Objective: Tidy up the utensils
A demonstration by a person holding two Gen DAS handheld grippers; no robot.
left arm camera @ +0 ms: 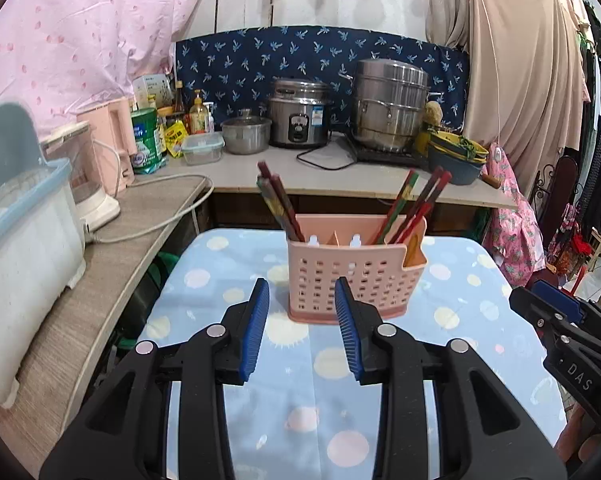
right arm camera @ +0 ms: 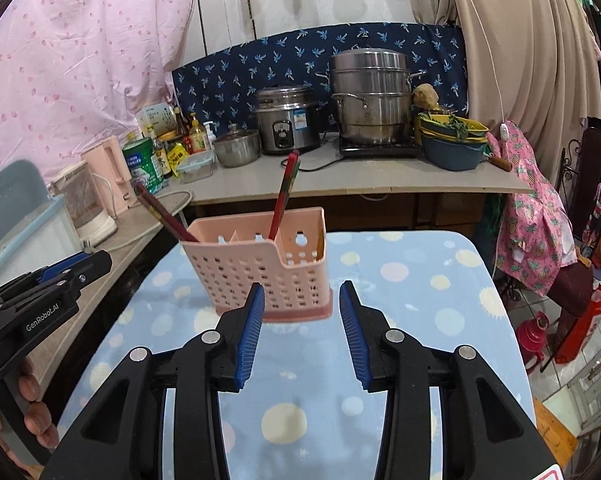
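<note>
A pink perforated utensil basket (left arm camera: 352, 280) (right arm camera: 260, 268) stands on a table with a blue dotted cloth (left arm camera: 300, 412) (right arm camera: 420, 300). Red and dark chopsticks lean out of its left compartment (left arm camera: 278, 208) (right arm camera: 162, 216), and more of them stand in a right compartment (left arm camera: 414, 208) (right arm camera: 284, 196). An orange flat utensil (left arm camera: 414, 248) sits in the side pocket. My left gripper (left arm camera: 302, 284) (right arm camera: 60, 276) hovers open just short of the basket's front, nothing between its blue pads. My right gripper (right arm camera: 301, 287) (left arm camera: 556, 304) is also open and empty, in front of the basket's right corner.
Behind the table, a counter (left arm camera: 340, 176) carries a rice cooker (left arm camera: 298, 114), a tall steel steamer (left arm camera: 390, 104), a small pot (left arm camera: 246, 134), stacked bowls (left arm camera: 456, 156) and bottles. A side shelf on the left holds a white bin (left arm camera: 24, 240) and a pink kettle (left arm camera: 112, 148). A hand (right arm camera: 32, 400) grips the left tool.
</note>
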